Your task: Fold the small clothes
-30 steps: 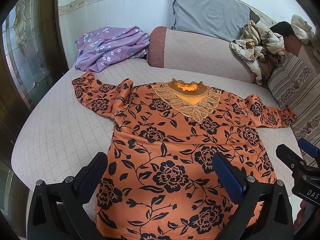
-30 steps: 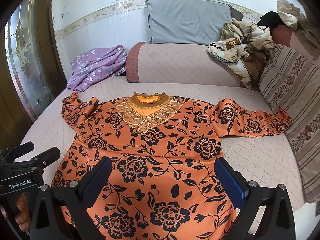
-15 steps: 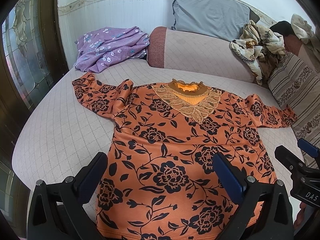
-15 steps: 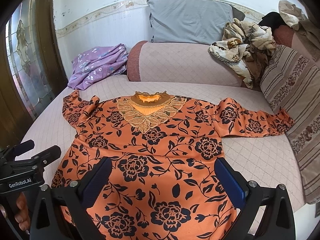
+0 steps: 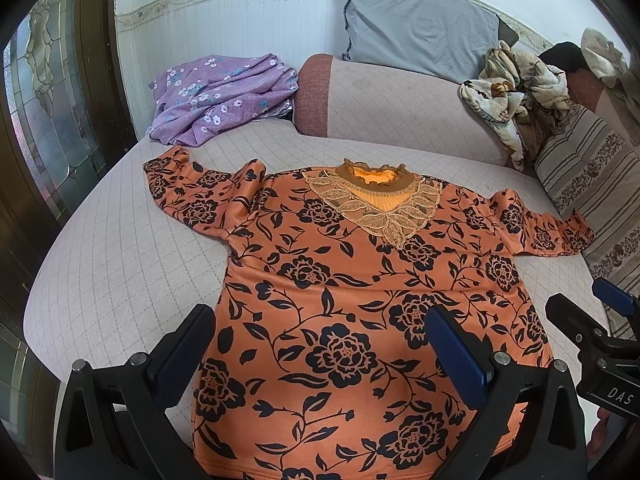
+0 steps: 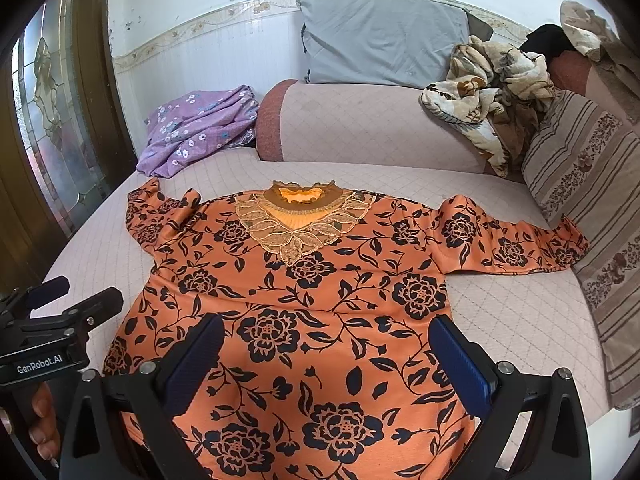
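An orange floral blouse (image 5: 360,288) lies flat, sleeves out, on the quilted sofa seat (image 5: 120,272). Both the left gripper (image 5: 320,344) and right gripper (image 6: 326,350) hover above its near hem, jaws spread wide, pinching nothing. A purple garment (image 6: 196,128) sits far left.

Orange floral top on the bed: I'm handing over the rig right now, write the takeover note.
Left gripper: open, holding nothing, above the hem.
Right gripper: open, holding nothing, above the lower body.
Orange floral top: front up on the quilted bed, collar toward the wall, both sleeves out sideways.
Done: top spread out; no fold visible.
Left: sleeves in, then fold the body.
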`<action>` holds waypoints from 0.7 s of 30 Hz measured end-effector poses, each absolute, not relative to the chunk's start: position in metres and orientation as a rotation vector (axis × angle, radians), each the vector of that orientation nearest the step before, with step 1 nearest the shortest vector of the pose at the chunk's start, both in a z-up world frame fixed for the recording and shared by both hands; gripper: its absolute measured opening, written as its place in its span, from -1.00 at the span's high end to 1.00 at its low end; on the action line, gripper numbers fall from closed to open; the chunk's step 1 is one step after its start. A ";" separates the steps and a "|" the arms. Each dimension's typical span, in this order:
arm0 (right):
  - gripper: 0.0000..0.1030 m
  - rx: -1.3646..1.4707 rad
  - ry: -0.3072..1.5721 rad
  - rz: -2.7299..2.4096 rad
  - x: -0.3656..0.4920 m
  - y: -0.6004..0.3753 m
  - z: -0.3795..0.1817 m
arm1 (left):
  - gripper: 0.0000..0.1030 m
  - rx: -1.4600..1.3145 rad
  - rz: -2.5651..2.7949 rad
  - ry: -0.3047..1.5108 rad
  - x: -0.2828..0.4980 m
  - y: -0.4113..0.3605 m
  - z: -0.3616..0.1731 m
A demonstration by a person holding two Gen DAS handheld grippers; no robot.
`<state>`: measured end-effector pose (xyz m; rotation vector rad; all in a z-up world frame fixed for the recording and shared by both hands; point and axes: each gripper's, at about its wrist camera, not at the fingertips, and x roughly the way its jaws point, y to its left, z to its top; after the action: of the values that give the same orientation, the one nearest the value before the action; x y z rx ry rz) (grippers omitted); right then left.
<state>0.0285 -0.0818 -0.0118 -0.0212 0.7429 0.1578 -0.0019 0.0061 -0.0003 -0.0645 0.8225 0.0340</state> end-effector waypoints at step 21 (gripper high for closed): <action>-0.98 0.613 0.801 0.003 0.077 -0.310 -0.093 | -1.00 -0.290 0.511 0.930 0.065 0.211 -0.082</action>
<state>0.0769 -0.3103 -0.0934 0.6127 0.8007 0.0026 0.0648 0.2108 -0.0816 -0.2899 0.9301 0.5114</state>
